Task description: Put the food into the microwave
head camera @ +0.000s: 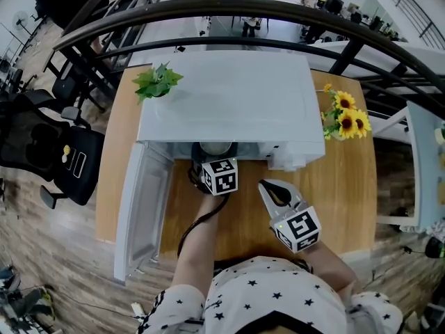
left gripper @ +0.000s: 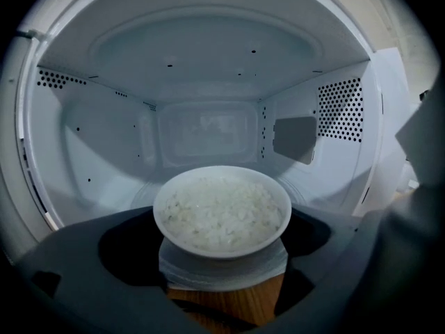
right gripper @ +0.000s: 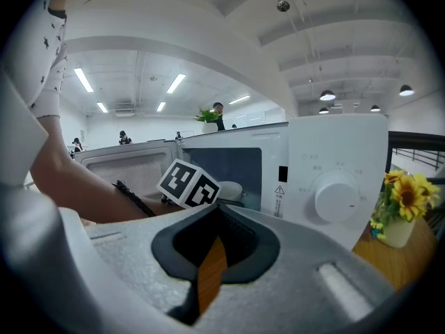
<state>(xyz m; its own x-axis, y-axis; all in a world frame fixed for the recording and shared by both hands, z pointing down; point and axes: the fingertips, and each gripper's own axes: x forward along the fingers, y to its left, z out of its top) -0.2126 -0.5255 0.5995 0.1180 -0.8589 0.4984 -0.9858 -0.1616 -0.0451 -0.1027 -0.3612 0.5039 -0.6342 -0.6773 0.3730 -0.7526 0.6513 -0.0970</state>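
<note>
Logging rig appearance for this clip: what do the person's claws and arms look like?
The left claw is dark grey; the right claw is speckled light grey with black lining. Each carries a cube of black-and-white square markers: left cube, right cube. A black cable runs along the left forearm. The person wears a white short-sleeved top with black stars.

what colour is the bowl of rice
White bowl, holding white rice; it shows best in the left gripper view.
</note>
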